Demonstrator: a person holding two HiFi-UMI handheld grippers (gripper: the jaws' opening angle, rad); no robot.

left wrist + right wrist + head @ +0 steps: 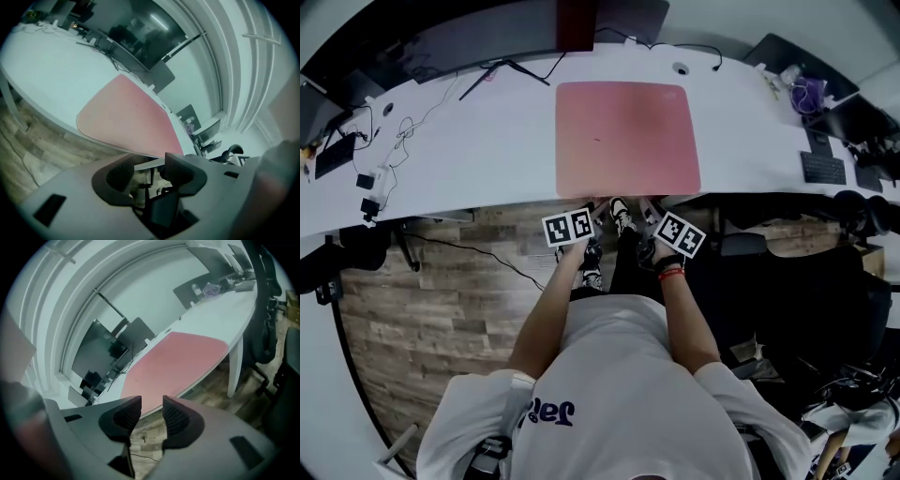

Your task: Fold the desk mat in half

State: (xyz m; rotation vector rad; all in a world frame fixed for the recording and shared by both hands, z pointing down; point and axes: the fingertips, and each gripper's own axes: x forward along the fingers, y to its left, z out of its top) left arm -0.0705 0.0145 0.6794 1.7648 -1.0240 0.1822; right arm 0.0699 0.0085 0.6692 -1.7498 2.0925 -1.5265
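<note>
**Both grippers spread at the front edge, mat still flat**

Desk mat (626, 139): pink, lying flat and unfolded in 1 layer at the middle of the white surface (487, 159). Its near edge runs along the surface's front edge.

Left gripper (149, 169): I read its 2 jaws as spread, with nothing pinched. The mat's near left corner region sits just beyond the tips.

Right gripper (146, 413): jaws spread too, and I see only wood floor (441, 300) through the gap. The mat's edge is just ahead of it.

Head view: the 2 marker cubes (569, 228) (680, 234) sit side by side just in front of the mat's near edge, below the surface line.

Cables (398, 136) lie at far left and a keyboard (822, 167) at far right, both well apart from the mat.
</note>
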